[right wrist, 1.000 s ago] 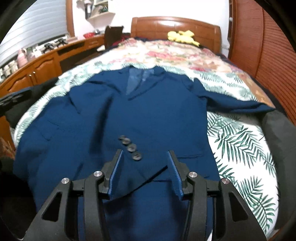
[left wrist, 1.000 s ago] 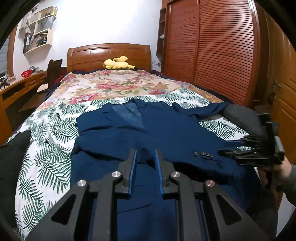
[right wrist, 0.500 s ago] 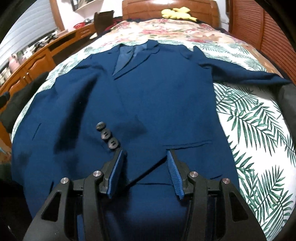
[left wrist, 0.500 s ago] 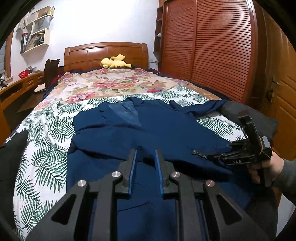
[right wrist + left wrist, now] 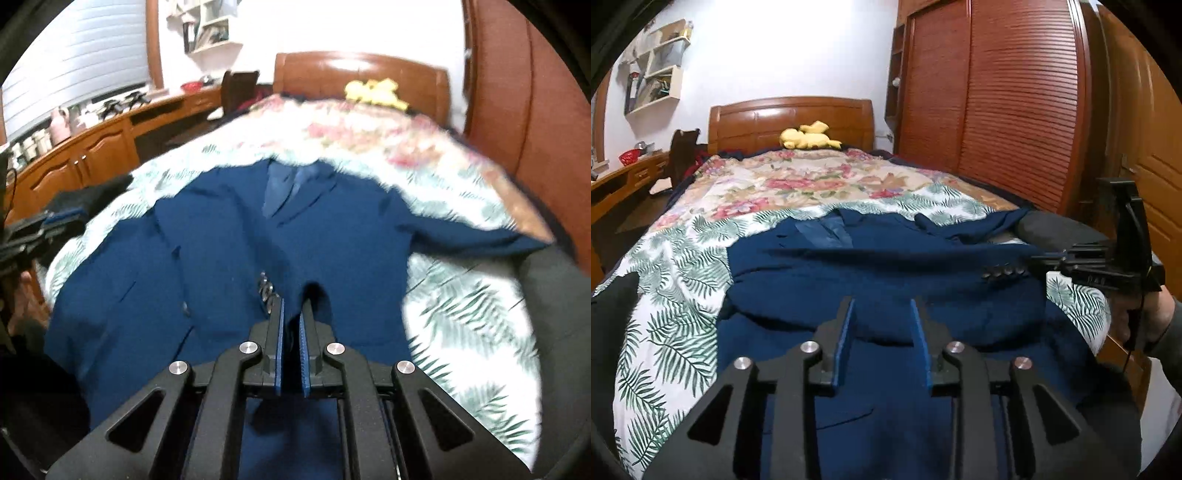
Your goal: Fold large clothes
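Wooden headboard, louvred wardrobe doors and a long desk frame a bed (image 5: 676, 280) spread with a palm-leaf sheet and a floral quilt further back. On the near half lies a navy blue suit jacket (image 5: 332, 236), front up, collar toward the headboard and hem toward the foot, so its long axis runs down the bed. One sleeve stretches to the far right, ending at a dark grey cushion (image 5: 1056, 230).

Over at the jacket's right, the right gripper (image 5: 291, 314) has just been closing; its blue pads now pinch a ridge of the jacket's cloth just right of the row of dark cuff buttons (image 5: 266, 290), and the cloth rises in a peak there. Seen from the left side, that edge is drawn off the sheet. The left gripper (image 5: 882, 314) hovers low over the near left part of the jacket, its jaws partly apart after just opening a little, with no cloth visibly caught between them.

To fold this well, I would judge the held part should be carried across the body toward the left, kept low and taut. The left gripper might pin the middle as a crease line. A thin pinch could slip on heavy suiting, so a steady pace seems wise.
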`<move>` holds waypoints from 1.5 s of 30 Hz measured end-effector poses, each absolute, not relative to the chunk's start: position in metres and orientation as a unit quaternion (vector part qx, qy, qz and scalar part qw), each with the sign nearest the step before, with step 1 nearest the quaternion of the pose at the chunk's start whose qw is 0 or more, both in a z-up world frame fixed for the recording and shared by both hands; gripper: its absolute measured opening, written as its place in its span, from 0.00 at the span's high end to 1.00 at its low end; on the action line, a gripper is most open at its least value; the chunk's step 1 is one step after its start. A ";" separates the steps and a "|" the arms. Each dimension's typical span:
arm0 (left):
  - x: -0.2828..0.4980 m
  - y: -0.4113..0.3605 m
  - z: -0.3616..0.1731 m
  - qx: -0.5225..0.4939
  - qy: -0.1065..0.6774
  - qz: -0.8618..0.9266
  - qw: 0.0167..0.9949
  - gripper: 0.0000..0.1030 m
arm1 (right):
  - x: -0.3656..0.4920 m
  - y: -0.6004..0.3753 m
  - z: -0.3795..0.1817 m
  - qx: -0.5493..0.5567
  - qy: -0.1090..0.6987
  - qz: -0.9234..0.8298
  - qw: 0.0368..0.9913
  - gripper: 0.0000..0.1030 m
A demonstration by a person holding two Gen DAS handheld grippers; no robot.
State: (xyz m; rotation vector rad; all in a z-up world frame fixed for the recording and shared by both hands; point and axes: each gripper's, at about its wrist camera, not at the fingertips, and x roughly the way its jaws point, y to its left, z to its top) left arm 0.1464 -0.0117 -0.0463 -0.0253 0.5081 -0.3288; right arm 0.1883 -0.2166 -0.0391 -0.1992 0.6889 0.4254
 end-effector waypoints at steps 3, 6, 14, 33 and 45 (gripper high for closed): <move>0.144 -0.006 -0.042 -0.023 0.240 -0.160 0.957 0.65 | 0.194 -0.223 -0.036 -0.099 0.333 0.196 0.917 0.96; 0.145 -0.002 -0.042 -0.025 0.236 -0.149 0.960 0.65 | 0.201 -0.222 -0.042 -0.111 0.338 0.172 0.919 0.89; 0.148 -0.002 -0.047 -0.018 0.243 -0.127 0.961 0.65 | 0.221 -0.213 -0.079 -0.129 0.355 0.168 0.911 0.74; 0.158 -0.028 -0.041 0.007 0.255 -0.116 0.960 0.65 | 0.243 -0.206 -0.148 -0.130 0.382 0.189 0.895 0.64; 0.208 -0.032 -0.065 0.006 0.272 -0.117 0.955 0.65 | 0.238 -0.206 -0.149 -0.132 0.370 0.182 0.901 0.62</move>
